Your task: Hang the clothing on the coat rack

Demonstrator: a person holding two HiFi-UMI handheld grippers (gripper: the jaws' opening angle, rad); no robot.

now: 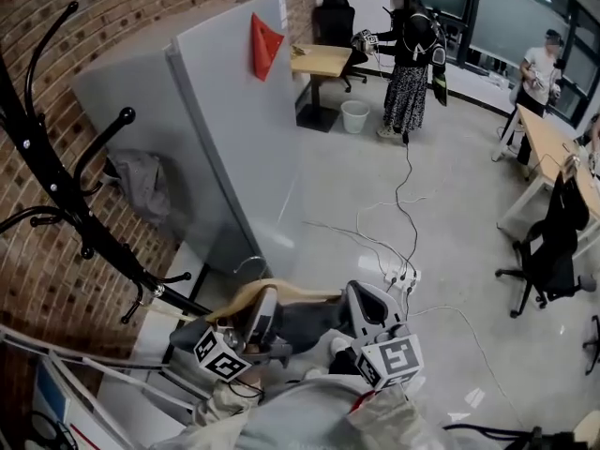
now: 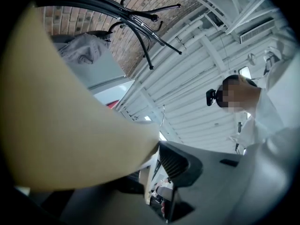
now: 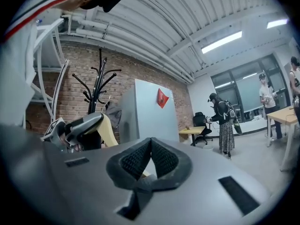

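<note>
The black coat rack [image 1: 56, 195] stands at the left against the brick wall; its hooks also show in the left gripper view [image 2: 136, 20] and the right gripper view [image 3: 98, 86]. A beige garment [image 1: 281, 291] lies over my left gripper [image 1: 265, 298], low in the middle. It fills the left half of that gripper's own view [image 2: 70, 125], and my left gripper [image 2: 157, 149] is shut on it. My right gripper [image 1: 364, 296] is just to the right. Its pad tips meet [image 3: 151, 142] and I see no cloth clamped there. From there the left gripper [image 3: 93, 121] shows with the beige cloth [image 3: 108, 131] hanging from it.
A grey partition [image 1: 234, 129] with a red flag [image 1: 264, 43] stands right of the rack, and a grey garment [image 1: 141, 181] hangs behind it. Cables and a power strip [image 1: 403, 275] lie on the floor. A person [image 1: 408, 54], desk [image 1: 319, 59], bin [image 1: 354, 115] and chair [image 1: 548, 251] stand farther off.
</note>
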